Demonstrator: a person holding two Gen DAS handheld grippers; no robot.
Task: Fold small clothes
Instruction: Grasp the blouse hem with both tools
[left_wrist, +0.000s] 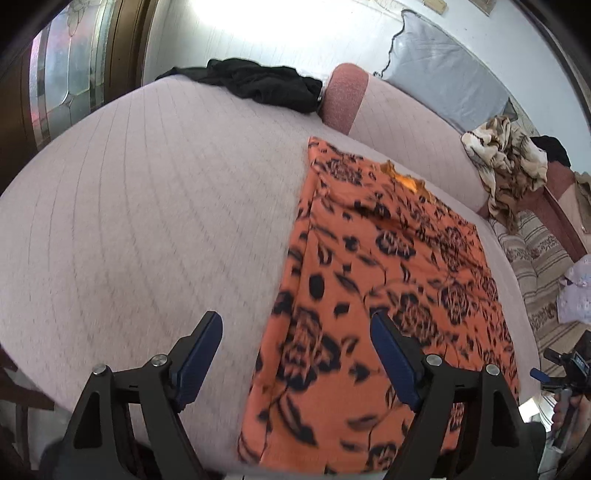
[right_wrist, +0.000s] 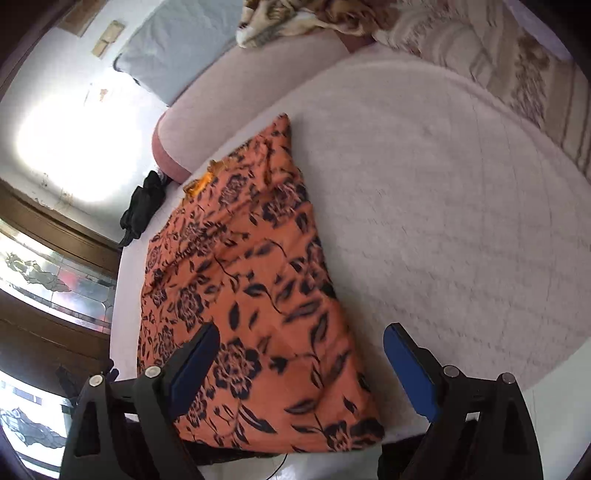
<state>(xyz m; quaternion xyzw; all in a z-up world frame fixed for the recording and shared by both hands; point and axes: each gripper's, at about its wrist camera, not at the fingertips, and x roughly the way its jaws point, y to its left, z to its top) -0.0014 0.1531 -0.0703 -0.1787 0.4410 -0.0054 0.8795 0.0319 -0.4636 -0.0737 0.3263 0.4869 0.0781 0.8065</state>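
An orange garment with a black flower print (left_wrist: 388, 288) lies folded into a long strip on the pale pink bed (left_wrist: 147, 221). In the right wrist view the same orange garment (right_wrist: 251, 295) runs from near the camera toward the bolster. My left gripper (left_wrist: 295, 339) stands open above the garment's left edge near its close end, with nothing between its blue pads. My right gripper (right_wrist: 301, 354) is open too, over the garment's right edge, and holds nothing. The right gripper (left_wrist: 557, 369) also shows at the far right of the left wrist view, with a hand on it.
A black garment (left_wrist: 258, 85) lies crumpled at the bed's far side, next to a pink bolster (left_wrist: 343, 99). A brown and cream patterned cloth (left_wrist: 509, 166) is heaped on the bolster's right end. A striped blanket (left_wrist: 535, 266) lies beside the bed. A grey pillow (left_wrist: 443, 70) leans on the wall.
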